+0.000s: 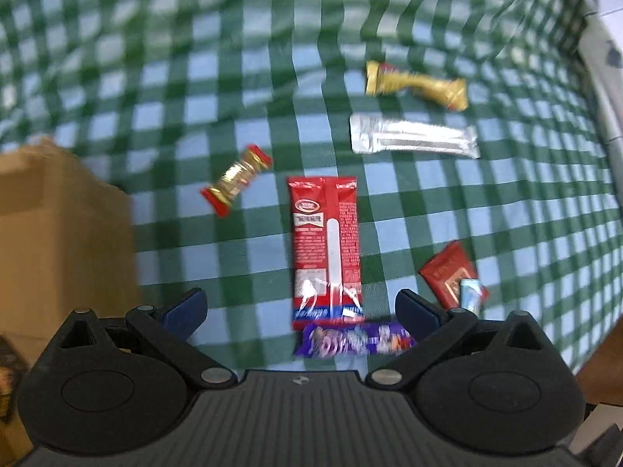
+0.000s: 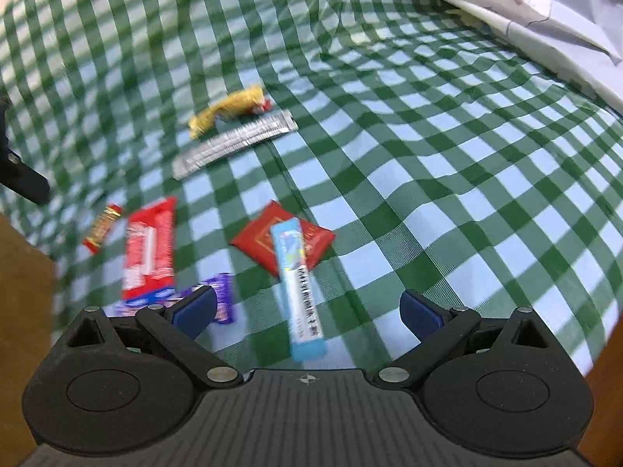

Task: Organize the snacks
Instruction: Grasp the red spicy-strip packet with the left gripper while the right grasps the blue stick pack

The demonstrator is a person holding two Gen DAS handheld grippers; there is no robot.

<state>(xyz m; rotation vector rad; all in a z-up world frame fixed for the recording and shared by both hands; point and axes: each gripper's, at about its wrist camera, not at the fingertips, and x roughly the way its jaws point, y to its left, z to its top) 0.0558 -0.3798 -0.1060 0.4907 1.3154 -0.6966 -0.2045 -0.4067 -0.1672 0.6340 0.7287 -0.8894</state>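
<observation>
Several snacks lie on a green-checked cloth. In the left wrist view a long red packet (image 1: 326,249) sits ahead of my open left gripper (image 1: 301,309), with a purple bar (image 1: 352,340) across its near end. Farther off lie a gold-and-red candy (image 1: 236,179), a silver packet (image 1: 413,139), a gold wrapper (image 1: 416,85) and a red square packet (image 1: 451,272). My open right gripper (image 2: 307,307) hovers over a light-blue stick (image 2: 298,286) resting on the red square packet (image 2: 264,243). The red packet (image 2: 150,253) and purple bar (image 2: 222,295) lie to its left.
A brown cardboard box (image 1: 58,241) stands at the left, also the brown wall (image 2: 23,311) in the right wrist view. A crumpled white plastic bag (image 2: 545,11) lies at the far right. The cloth (image 2: 447,155) to the right of the snacks is bare.
</observation>
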